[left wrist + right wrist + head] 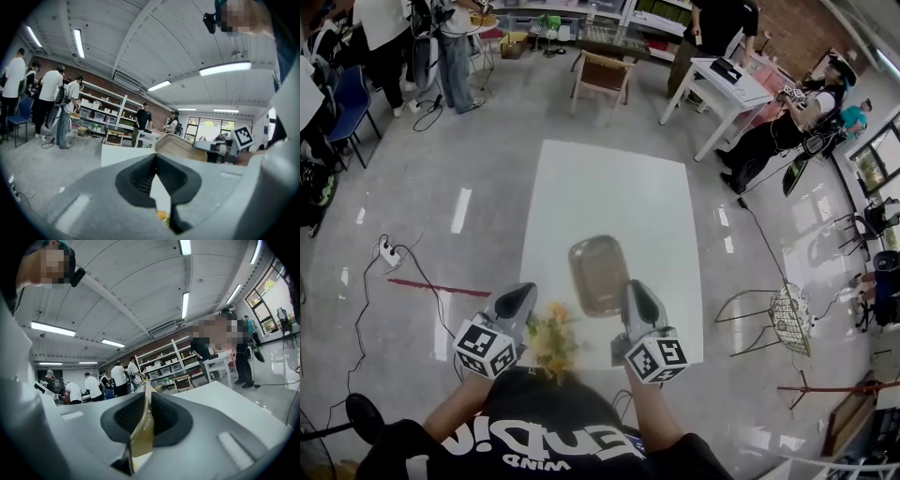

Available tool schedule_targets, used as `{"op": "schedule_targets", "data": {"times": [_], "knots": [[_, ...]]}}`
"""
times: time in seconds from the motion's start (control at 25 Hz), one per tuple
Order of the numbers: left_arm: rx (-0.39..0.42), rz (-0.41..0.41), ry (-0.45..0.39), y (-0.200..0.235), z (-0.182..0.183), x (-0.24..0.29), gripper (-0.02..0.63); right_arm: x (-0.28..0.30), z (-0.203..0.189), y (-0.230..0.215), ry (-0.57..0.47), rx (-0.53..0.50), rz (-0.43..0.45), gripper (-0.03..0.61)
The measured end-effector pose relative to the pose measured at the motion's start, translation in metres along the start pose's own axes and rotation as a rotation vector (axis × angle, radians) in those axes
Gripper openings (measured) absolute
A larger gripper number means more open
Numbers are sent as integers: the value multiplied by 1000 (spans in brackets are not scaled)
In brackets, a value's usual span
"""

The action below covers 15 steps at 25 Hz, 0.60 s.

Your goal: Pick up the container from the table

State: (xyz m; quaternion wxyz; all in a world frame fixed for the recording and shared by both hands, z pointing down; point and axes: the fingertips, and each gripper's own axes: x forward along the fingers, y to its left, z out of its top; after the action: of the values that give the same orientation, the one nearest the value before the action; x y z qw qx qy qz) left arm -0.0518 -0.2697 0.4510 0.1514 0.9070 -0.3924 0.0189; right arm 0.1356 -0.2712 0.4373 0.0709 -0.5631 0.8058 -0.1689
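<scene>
A translucent brownish container [598, 274] hangs above the white table [581, 187], tilted, with its near right rim pinched by my right gripper [637, 292]. In the right gripper view the thin amber rim [142, 427] runs edge-on between the shut jaws of that gripper [147, 395]. My left gripper [518, 300] hovers to the container's left and touches nothing. Its fingertips meet in the left gripper view [156, 157], where the container [180, 147] shows to the right, level with the jaws.
A bunch of yellow-orange flowers [551, 342] lies at the table's near edge between the grippers. A wire chair [789, 319] stands to the right, cables and a power strip [390, 251] to the left. People, a white desk [727, 89] and a wooden chair [602, 73] fill the back.
</scene>
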Motion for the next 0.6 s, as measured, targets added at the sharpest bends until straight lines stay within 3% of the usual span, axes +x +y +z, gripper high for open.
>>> {"op": "schedule_targets", "data": {"times": [0.32, 0.6], "knots": [[32, 33, 13, -26, -13, -1, 2, -57, -32, -12, 37, 65, 0, 43], [36, 65, 29, -36, -28, -20, 2, -74, -61, -13, 68, 63, 23, 43]]}}
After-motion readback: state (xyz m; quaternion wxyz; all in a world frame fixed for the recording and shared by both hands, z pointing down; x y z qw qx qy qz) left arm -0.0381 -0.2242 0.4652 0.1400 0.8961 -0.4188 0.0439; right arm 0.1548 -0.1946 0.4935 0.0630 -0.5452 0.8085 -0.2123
